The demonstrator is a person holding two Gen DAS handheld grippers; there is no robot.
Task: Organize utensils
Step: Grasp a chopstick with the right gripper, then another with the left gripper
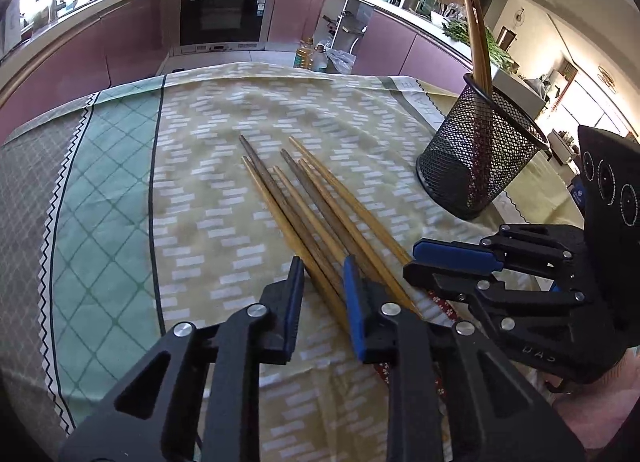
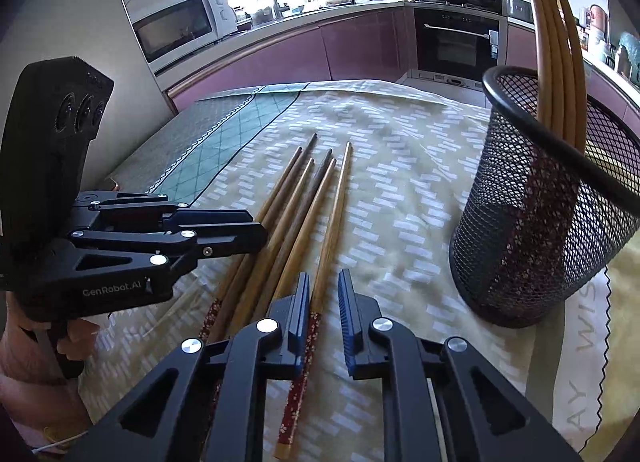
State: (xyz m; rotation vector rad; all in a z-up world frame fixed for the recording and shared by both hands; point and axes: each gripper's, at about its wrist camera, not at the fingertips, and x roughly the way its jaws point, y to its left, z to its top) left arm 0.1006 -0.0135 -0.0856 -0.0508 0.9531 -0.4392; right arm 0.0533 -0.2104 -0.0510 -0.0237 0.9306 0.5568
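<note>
Several wooden chopsticks [image 1: 320, 198] [image 2: 292, 218] lie side by side on the patterned cloth. My left gripper [image 1: 324, 286] [image 2: 262, 236] straddles two of them near their thick ends, jaws narrow, with a sliver of cloth showing beside the left pad. My right gripper [image 2: 324, 290] [image 1: 412, 262] is set around the rightmost chopstick [image 2: 332, 218], just above its red flowered handle. That stick lies against the left pad, and the right pad stands off it. A black mesh holder [image 1: 480, 166] [image 2: 540, 222] stands to the right with several chopsticks [image 1: 476, 34] [image 2: 556, 42] upright in it.
The cloth [image 1: 120, 202] [image 2: 404, 166] covers a table whose far edge faces purple kitchen cabinets and an oven [image 1: 224, 10]. A person's hand [image 2: 24, 346] holds the left gripper's grip. The holder stands close beside my right gripper.
</note>
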